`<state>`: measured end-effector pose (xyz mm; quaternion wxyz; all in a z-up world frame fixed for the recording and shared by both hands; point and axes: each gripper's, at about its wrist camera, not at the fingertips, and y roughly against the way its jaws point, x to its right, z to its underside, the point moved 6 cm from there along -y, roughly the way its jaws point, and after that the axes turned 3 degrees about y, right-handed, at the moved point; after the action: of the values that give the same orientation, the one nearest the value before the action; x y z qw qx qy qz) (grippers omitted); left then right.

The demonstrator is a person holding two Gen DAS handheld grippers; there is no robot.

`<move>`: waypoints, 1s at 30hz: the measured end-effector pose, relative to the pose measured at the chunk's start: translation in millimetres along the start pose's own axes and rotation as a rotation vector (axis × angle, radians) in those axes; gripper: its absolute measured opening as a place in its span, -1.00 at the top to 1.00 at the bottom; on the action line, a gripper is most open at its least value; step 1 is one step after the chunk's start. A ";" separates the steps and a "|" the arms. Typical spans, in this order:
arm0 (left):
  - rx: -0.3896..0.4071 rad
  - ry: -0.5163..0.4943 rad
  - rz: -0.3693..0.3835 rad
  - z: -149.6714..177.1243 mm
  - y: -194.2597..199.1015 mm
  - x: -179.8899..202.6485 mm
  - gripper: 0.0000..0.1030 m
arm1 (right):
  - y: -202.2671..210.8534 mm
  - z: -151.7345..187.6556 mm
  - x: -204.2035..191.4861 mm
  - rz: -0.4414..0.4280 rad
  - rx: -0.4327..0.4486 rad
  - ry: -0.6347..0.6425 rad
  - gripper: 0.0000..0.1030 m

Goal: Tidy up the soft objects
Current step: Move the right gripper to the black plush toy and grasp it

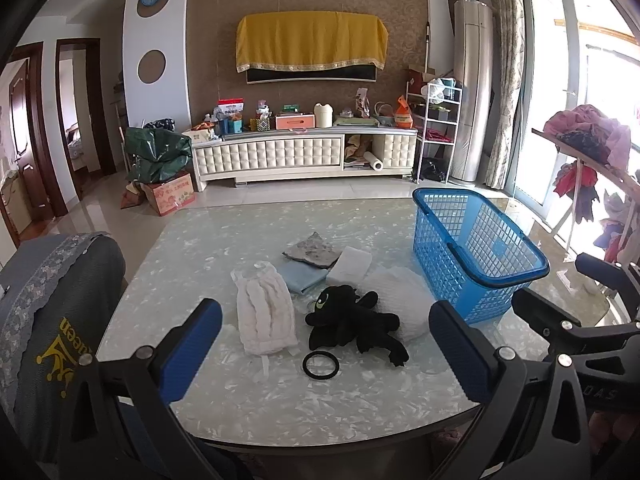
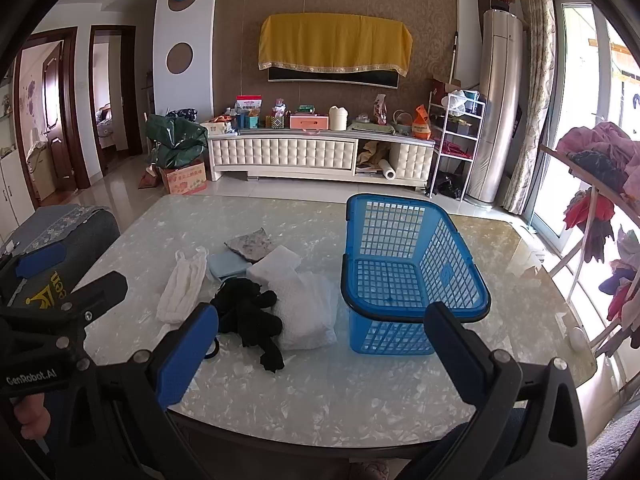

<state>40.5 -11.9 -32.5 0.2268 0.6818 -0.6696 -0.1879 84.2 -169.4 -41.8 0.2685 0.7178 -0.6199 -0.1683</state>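
Opening state of the sorting task, seen from both wrist cameras. The left gripper [image 1: 325,340] and the right gripper [image 2: 320,344] hang above the near edge of the table [image 1: 248,400], each with its blue-padded fingers spread wide and nothing between them. The blue basket [image 2: 416,264] stands at centre right of the right-wrist frame and appears empty: its mesh floor shows bare. All the soft items lie loose on the tabletop at the centre of the left-wrist frame: a black plush toy [image 1: 352,320], partly overlapping a white folded towel [image 1: 400,300]; a white quilted cloth [image 1: 264,316] to its left; behind these, a light blue cloth [image 1: 300,278], a grey patterned cloth [image 1: 314,250] and a small white pad [image 1: 350,266], their edges touching or overlapping. A black ring [image 1: 321,365] lies in front of the plush toy; whether it is soft cannot be told. Judged from this layout, nothing has yet been placed in the basket and every piece remains to be gathered. The plush toy, nearest both grippers, looks the easiest first pick.
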 end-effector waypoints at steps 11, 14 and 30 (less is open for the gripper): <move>-0.051 0.020 0.005 -16.2 -12.2 -15.4 -1.00 | -13.7 -10.5 22.1 -0.001 -0.029 0.007 -1.00; -0.123 0.044 0.062 -21.7 -22.2 -21.0 -1.00 | -18.3 -14.4 28.5 0.027 -0.032 0.031 -1.00; -0.296 -0.075 0.019 -44.0 -76.9 -53.4 -1.00 | -61.0 -38.9 20.1 -0.110 -0.137 0.062 -1.00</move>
<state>127.1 43.9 -41.7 0.3015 0.6274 -0.6488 -0.3075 158.9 -176.9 -45.1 0.3264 0.7355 -0.5581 -0.2026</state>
